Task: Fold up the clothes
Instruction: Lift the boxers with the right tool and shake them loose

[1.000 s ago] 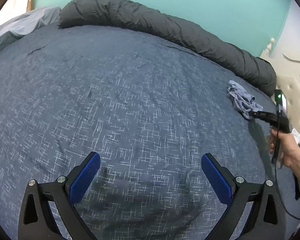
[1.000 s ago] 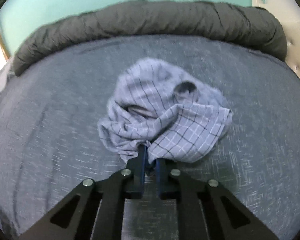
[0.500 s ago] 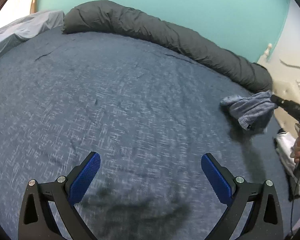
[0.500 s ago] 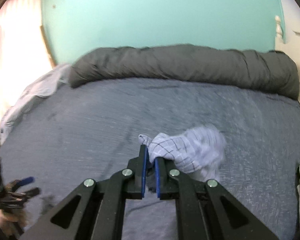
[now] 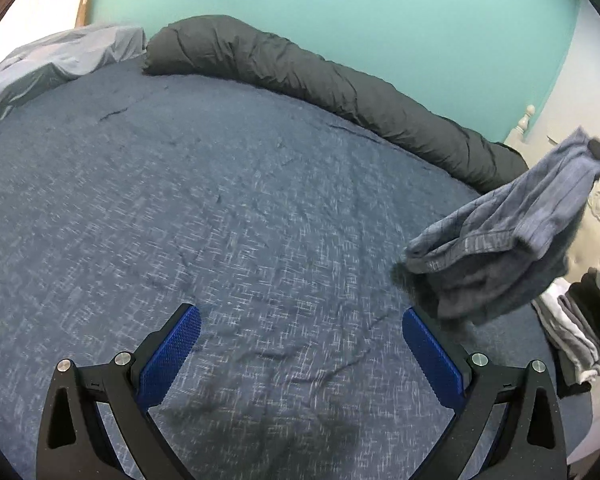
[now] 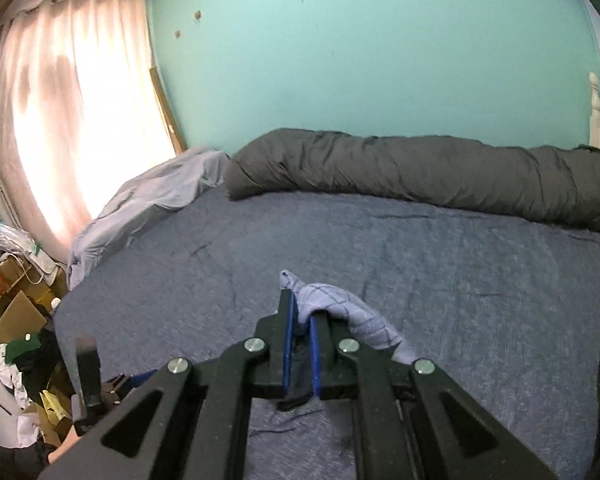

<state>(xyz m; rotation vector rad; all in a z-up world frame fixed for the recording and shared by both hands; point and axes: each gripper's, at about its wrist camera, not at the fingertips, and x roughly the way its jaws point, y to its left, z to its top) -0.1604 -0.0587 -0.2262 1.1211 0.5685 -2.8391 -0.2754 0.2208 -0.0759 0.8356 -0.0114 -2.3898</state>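
I'm holding the left gripper (image 5: 300,356) spread wide, hovering over the bed (image 5: 228,208). My right gripper (image 6: 300,320) is pinching the shorts (image 5: 512,232), dangling bunched above the bed. Probably mid-transfer; next needs spreading them flat.

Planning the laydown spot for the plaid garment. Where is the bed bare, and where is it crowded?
Bare: the blue bedspread from the open left gripper up to the rolled dark grey duvet. Crowded: right edge by the stacked folded clothes, where the plaid garment hangs from the right gripper.
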